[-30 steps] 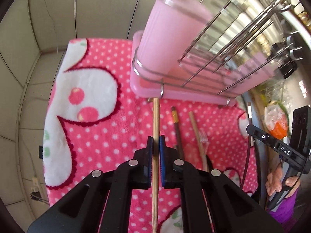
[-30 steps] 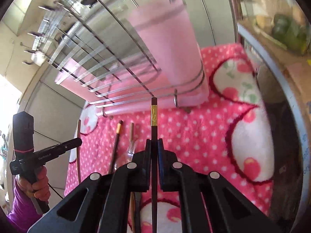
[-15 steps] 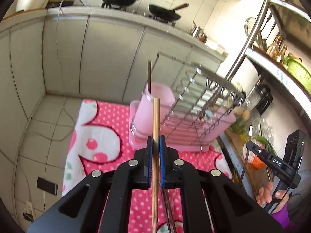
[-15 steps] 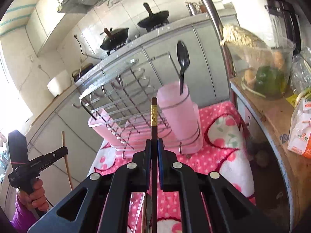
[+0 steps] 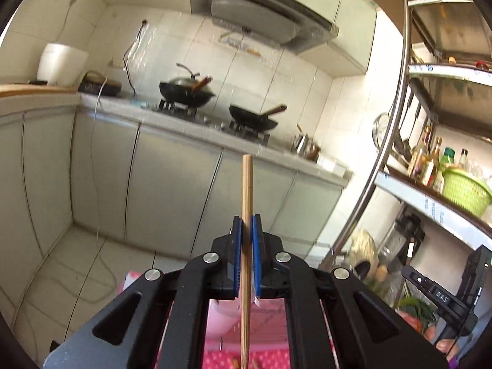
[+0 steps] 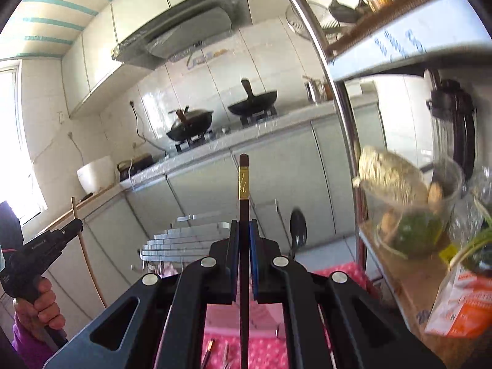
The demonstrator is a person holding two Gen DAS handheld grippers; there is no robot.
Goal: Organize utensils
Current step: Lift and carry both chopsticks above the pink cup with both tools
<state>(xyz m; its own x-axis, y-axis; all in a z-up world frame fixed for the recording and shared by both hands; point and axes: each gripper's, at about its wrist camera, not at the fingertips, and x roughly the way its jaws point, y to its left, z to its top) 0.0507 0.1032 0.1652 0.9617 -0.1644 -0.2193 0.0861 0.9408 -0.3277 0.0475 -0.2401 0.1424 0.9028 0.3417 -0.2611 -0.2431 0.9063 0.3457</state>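
Wooden chopstick stands upright, clamped in the left tongs; the dark chopstick with a gold band is clamped upright in the right tongs. A black spoon rises above the pink-dotted cloth.

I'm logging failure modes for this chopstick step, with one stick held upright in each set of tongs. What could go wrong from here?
1. The left tongs pinch the wooden chopstick on a short stretch; it may pivot or slip.
2. The pink cup lies hidden below both tongs, so lowering the dark chopstick could miss it or strike the spoon.
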